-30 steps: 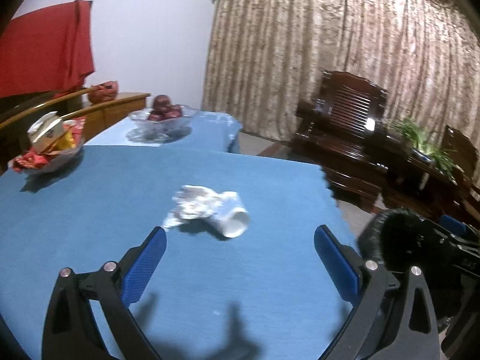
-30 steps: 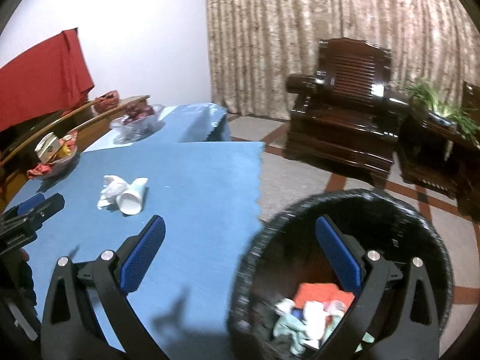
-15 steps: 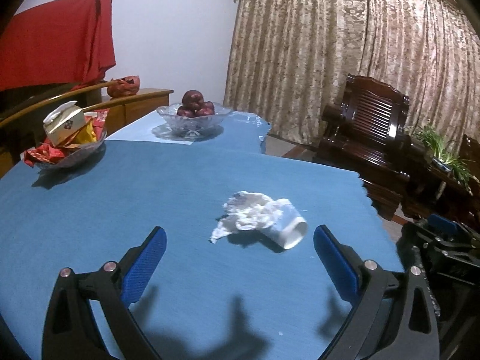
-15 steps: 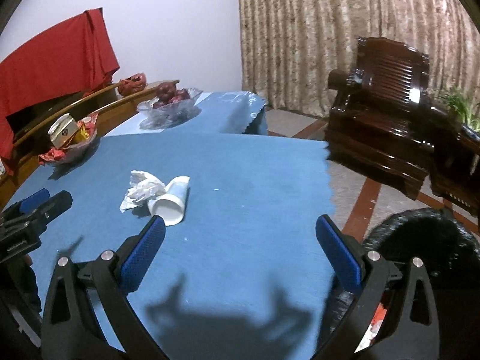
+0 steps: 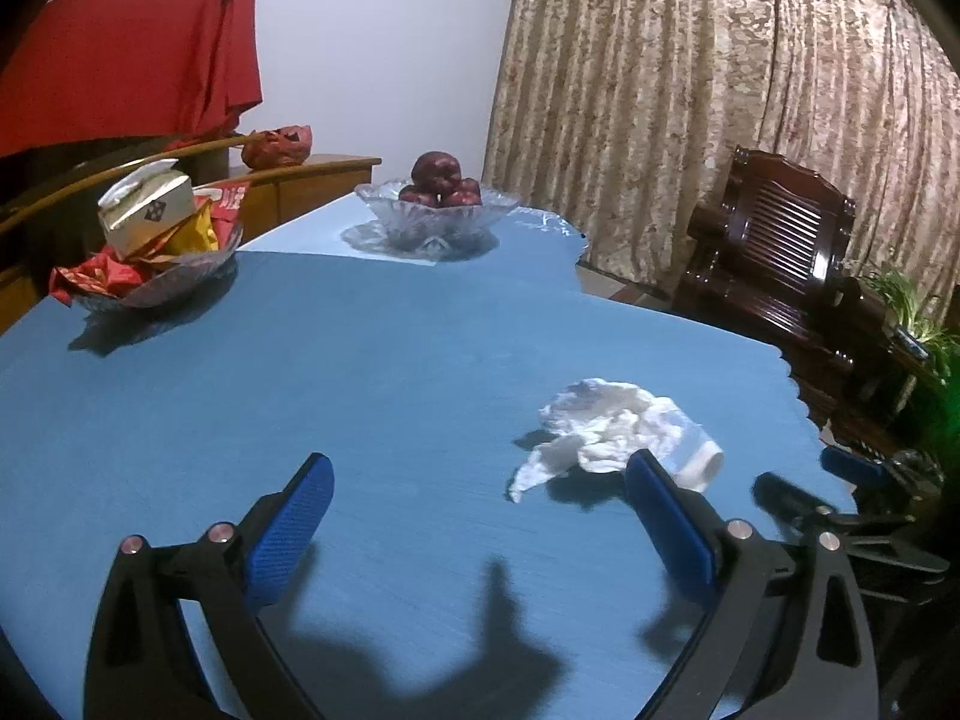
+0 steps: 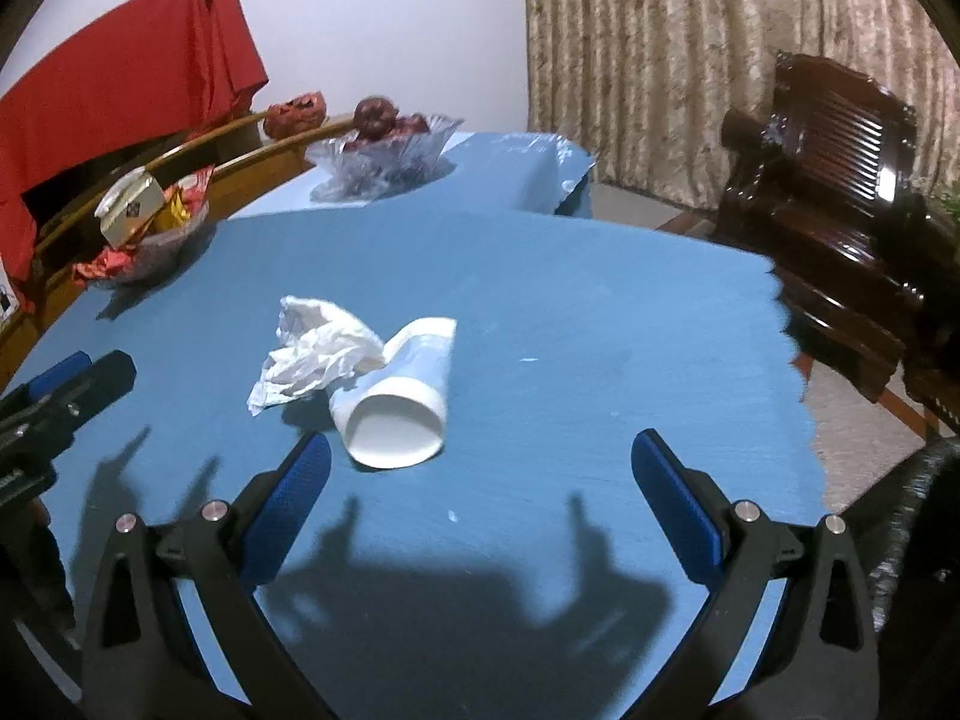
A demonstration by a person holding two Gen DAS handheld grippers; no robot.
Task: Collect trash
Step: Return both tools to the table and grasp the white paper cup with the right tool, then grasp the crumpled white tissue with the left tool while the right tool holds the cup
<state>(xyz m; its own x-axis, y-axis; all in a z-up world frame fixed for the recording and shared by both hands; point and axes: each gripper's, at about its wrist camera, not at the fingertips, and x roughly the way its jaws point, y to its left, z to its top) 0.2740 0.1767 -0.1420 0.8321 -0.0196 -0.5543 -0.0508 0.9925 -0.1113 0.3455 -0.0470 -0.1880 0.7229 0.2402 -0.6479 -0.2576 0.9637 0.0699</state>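
Both grippers are spread wide, holding nothing. Ahead of the right gripper (image 6: 480, 462), near its left finger, lies 1 tipped paper cup (image 6: 399, 402) touching a crumpled tissue (image 6: 318, 354); the left gripper (image 5: 477, 483) hovers nearby.

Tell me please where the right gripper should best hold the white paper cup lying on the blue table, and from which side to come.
Probably across the mouth end of the paper cup. It lies on its side, open rim facing the right gripper, with the crumpled tissue against its left flank. Come from above, one finger on each side wall; light pressure, since thin paper may crush.
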